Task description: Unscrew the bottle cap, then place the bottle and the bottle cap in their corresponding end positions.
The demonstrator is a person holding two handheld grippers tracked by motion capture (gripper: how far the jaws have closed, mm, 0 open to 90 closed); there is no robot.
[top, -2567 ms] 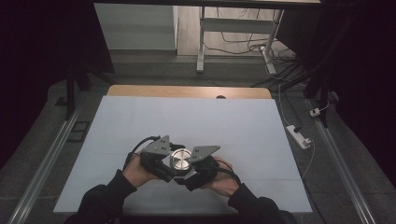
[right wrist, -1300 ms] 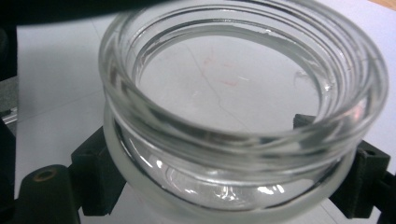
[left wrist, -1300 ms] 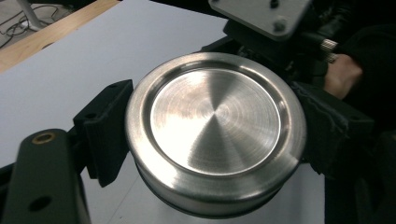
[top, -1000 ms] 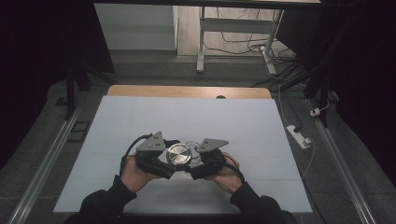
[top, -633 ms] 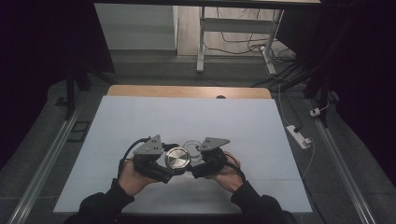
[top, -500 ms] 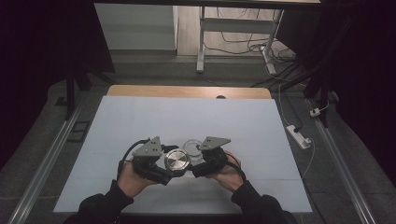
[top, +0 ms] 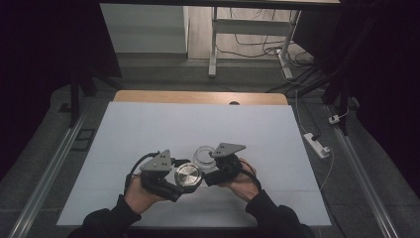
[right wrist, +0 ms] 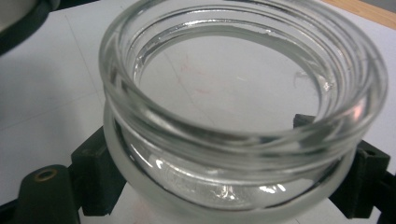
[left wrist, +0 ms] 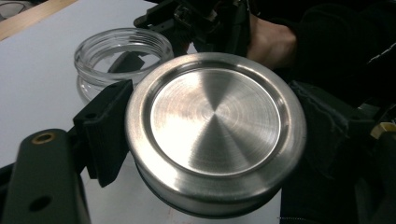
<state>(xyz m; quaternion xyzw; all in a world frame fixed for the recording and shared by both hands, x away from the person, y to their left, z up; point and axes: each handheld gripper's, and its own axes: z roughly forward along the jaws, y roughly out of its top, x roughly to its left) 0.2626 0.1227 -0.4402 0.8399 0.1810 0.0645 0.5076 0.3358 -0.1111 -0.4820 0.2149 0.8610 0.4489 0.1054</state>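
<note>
Item one: round metal lid (top: 188,175), brushed steel with a raised rim and concentric turning marks on its flat face, clamped across its edge by my left hand-held gripper (top: 171,181); in the left gripper view the lid (left wrist: 215,135) sits face up between the two black jaws, one jaw pressed against its left side, the other against its right. The lid is lifted clear of the counter (top: 148,129), near my edge of it and left of centre. Item two: clear glass jar (top: 204,156), short and wide, threaded at the neck, open at the mouth and empty; my right hand-held gripper (top: 213,168) is closed on its body, and in the right gripper view the jar (right wrist: 243,135) stands upright with a black jaw against each side below the threads. The jar is just beside the lid, a little farther from me and to its right, the two close together but apart. From the left gripper view the jar (left wrist: 122,56) shows beyond the lid, with my right hand (left wrist: 271,42) behind it. Item three: the counter itself, a pale sheet over a wooden top whose far edge shows as a tan strip. Item four: white power strip (top: 317,145) on the floor, right of the counter.
</note>
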